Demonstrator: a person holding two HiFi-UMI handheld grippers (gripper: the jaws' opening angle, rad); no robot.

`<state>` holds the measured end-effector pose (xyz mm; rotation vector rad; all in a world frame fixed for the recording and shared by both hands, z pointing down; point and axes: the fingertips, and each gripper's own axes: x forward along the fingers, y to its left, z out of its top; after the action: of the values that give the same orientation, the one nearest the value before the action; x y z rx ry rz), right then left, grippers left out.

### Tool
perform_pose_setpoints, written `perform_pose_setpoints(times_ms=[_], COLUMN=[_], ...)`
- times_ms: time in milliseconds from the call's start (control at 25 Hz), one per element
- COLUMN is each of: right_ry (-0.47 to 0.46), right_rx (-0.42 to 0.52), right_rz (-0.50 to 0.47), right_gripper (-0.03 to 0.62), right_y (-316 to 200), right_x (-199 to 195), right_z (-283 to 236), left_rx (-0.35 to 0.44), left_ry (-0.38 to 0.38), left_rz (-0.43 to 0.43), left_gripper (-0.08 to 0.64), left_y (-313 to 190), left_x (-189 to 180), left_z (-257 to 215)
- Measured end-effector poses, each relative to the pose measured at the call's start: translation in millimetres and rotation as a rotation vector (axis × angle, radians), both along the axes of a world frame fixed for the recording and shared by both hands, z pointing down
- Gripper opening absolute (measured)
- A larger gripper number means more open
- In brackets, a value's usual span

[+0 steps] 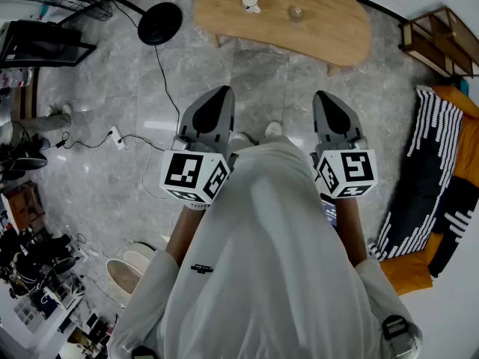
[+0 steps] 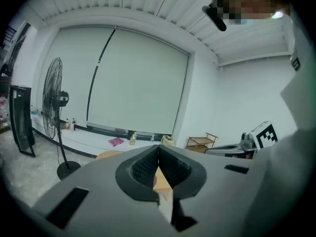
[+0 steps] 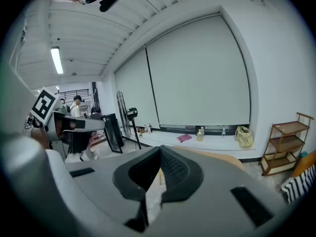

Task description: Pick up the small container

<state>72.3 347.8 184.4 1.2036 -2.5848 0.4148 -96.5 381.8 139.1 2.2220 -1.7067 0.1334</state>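
Left gripper: I read the tongs as pressed together at the tips, with nothing between them. Right gripper: same, jaws closed and empty. In the head view both sit mid-frame, side by side, above the grey marble floor, pointing toward the top of the frame. The small container, white, stands on the wooden table at upper centre, just left of a smaller tan item. It is well apart from both grippers.
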Motion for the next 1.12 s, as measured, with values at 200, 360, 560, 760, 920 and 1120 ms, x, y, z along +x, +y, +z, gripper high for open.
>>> perform_pose_setpoints(times_ms=[200, 360, 560, 760, 920, 1120], right_ry=[0.007, -0.027, -0.085, -0.112, -0.102, -0.102], right_rx=[0.024, 0.076, 0.093, 0.114, 0.106, 0.063], right_rz=[-0.012, 0.026, 0.047, 0.052, 0.086, 0.124], right_gripper=[0.003, 0.003, 0.006, 0.006, 0.006, 0.006], right_y=[-2, -7, -7, -2, 3, 7], right_x=[12, 30, 54, 64, 73, 82], right_z=[-2, -12, -12, -16, -8, 5], left_rx=[-0.010, -0.013, -0.007, -0.036, -0.042, -0.030], left_ry=[-0.003, -0.014, -0.028, -0.053, -0.084, -0.080], left_rz=[-0.012, 0.000, 0.033, 0.083, 0.158, 0.213], left_gripper=[0.020, 0.020, 0.020, 0.020, 0.020, 0.020], left_y=[7, 4, -1, -4, -8, -20], left_x=[15, 30, 58, 77, 98, 112], left_z=[9, 13, 9, 11, 13, 15])
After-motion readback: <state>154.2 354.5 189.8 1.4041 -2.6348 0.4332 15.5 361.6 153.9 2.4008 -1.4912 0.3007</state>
